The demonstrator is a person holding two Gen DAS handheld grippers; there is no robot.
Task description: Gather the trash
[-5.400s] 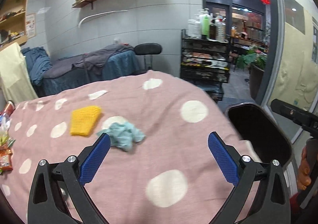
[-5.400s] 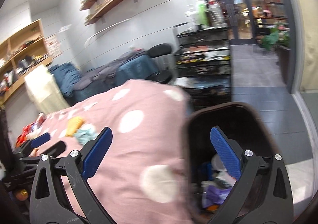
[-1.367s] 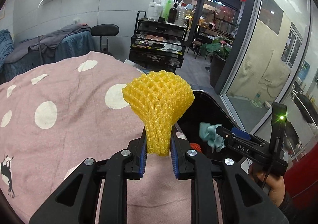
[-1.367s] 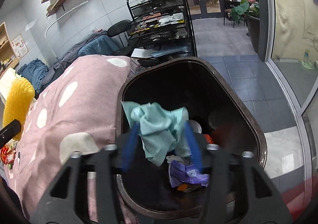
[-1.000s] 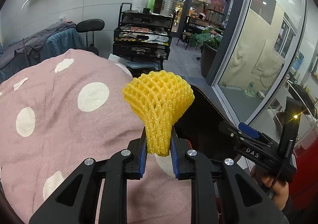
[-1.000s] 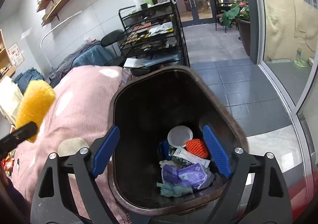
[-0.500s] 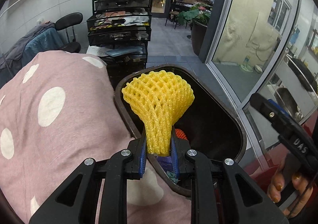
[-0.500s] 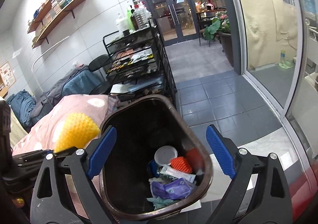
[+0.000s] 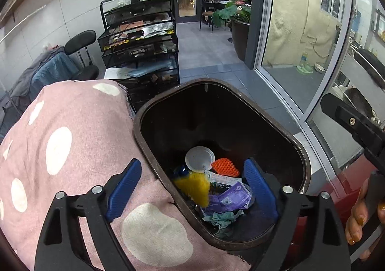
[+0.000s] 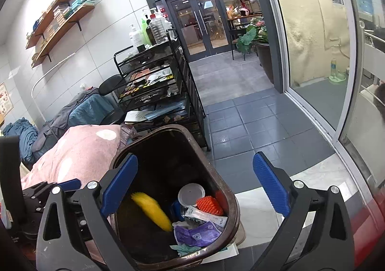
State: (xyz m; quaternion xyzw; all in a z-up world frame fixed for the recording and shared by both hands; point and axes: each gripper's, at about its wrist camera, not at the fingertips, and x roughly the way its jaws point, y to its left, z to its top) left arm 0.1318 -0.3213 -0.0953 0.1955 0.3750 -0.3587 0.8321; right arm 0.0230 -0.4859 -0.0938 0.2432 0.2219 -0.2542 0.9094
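Observation:
A dark brown trash bin [image 9: 298,148] stands beside the pink polka-dot table [image 9: 72,141]. My left gripper [image 9: 192,189] is open and empty above the bin's near rim. The yellow foam net [image 9: 192,186] is motion-blurred inside the bin, above the trash. My right gripper [image 10: 195,186] is open and empty above the bin [image 10: 232,201], where the yellow net [image 10: 151,208] also shows. In the bin lie a white lid [image 9: 199,158], an orange net [image 9: 225,167], a purple packet [image 9: 231,196] and the teal cloth [image 9: 221,218].
A black wire cart [image 9: 139,37] with bottles stands behind the bin. A black chair [image 9: 81,49] and a covered bed [image 10: 79,107] are at the left. Glass doors [image 9: 300,37] and grey tiled floor [image 10: 240,112] lie to the right.
My left gripper has opened and the yellow foam net has dropped from it into the bin. My right gripper released the teal cloth earlier and stays open, now pulled back.

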